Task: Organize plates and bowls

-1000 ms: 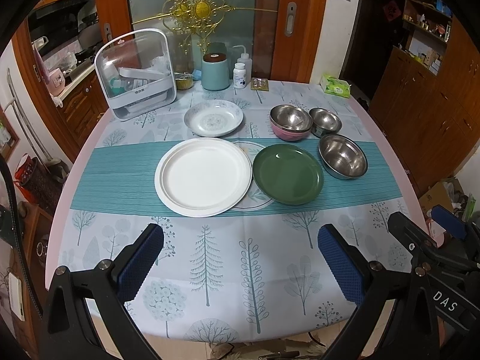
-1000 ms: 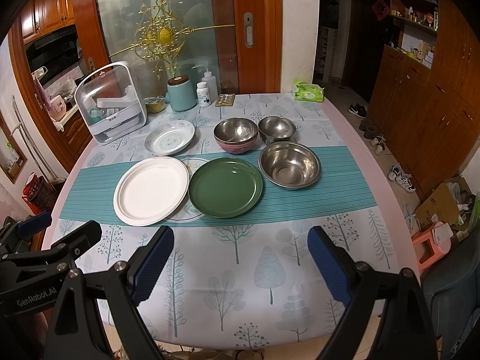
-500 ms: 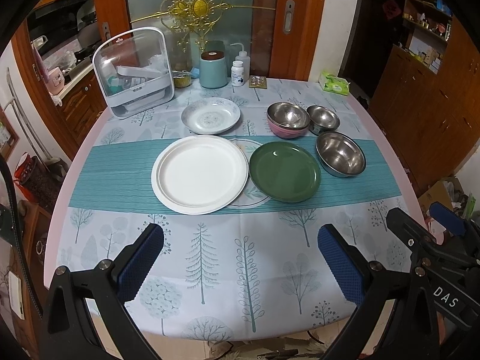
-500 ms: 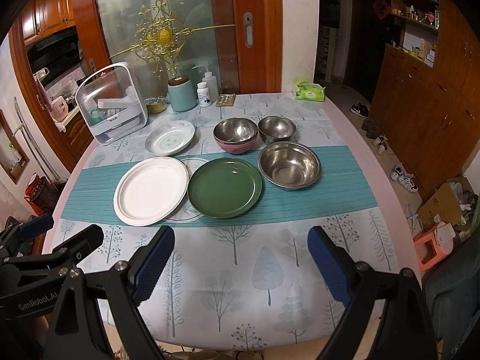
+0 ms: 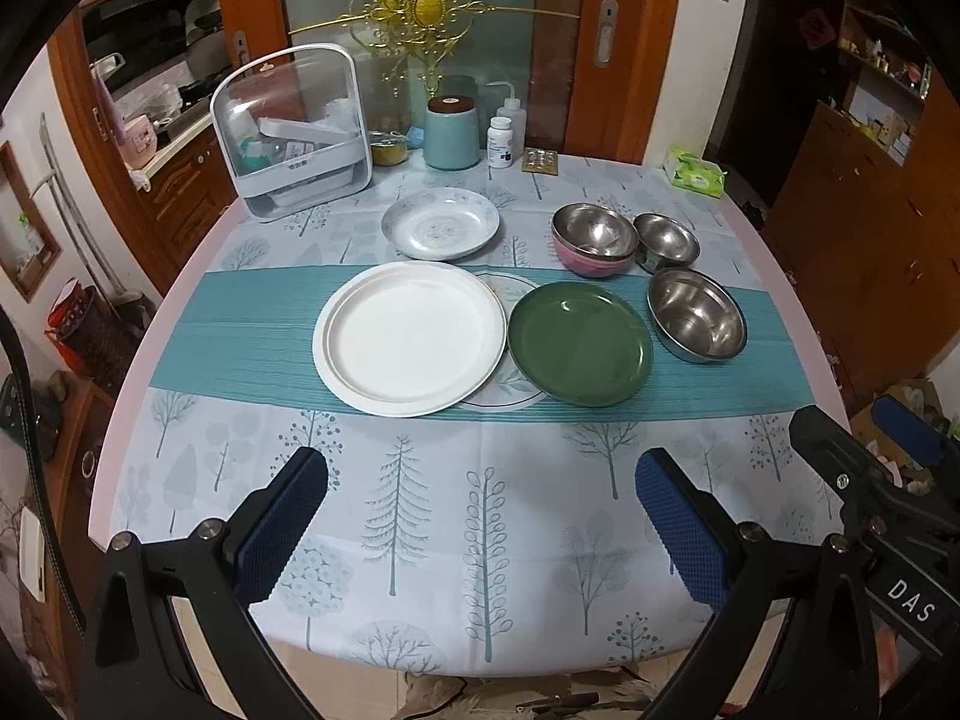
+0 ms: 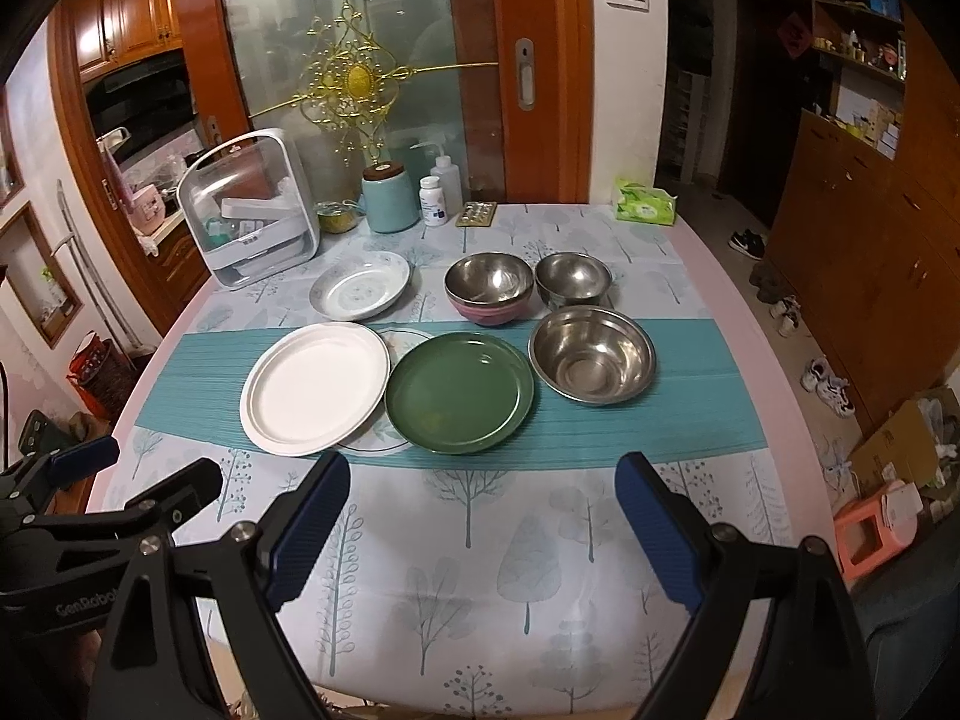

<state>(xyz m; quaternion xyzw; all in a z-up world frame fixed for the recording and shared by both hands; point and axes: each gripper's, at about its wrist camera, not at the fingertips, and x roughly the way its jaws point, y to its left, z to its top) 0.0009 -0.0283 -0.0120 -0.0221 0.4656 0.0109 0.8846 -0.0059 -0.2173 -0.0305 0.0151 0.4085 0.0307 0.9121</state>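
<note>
On the teal runner lie a large white plate (image 5: 411, 336) (image 6: 315, 387) and a green plate (image 5: 579, 351) (image 6: 459, 399), both overlapping a patterned plate (image 5: 510, 291) (image 6: 408, 339) beneath them. A patterned shallow dish (image 5: 441, 222) (image 6: 360, 285) sits behind. To the right are a large steel bowl (image 5: 696, 321) (image 6: 591, 354), a small steel bowl (image 5: 666, 240) (image 6: 573, 279) and a steel bowl nested in a pink bowl (image 5: 594, 240) (image 6: 489, 288). My left gripper (image 5: 480, 525) and right gripper (image 6: 483, 531) hover open over the near table edge, holding nothing.
A clear lidded storage box (image 5: 294, 132) (image 6: 252, 210), a teal canister (image 5: 453, 132), two white bottles (image 5: 501, 141), a blister pack (image 5: 540, 161) and a green tissue pack (image 5: 696, 171) line the far edge. The table (image 5: 492, 540) has bare cloth in front.
Both views have drifted slightly; the dishes sit a little lower and nearer in frame. No dish has moved and both grippers stay open.
</note>
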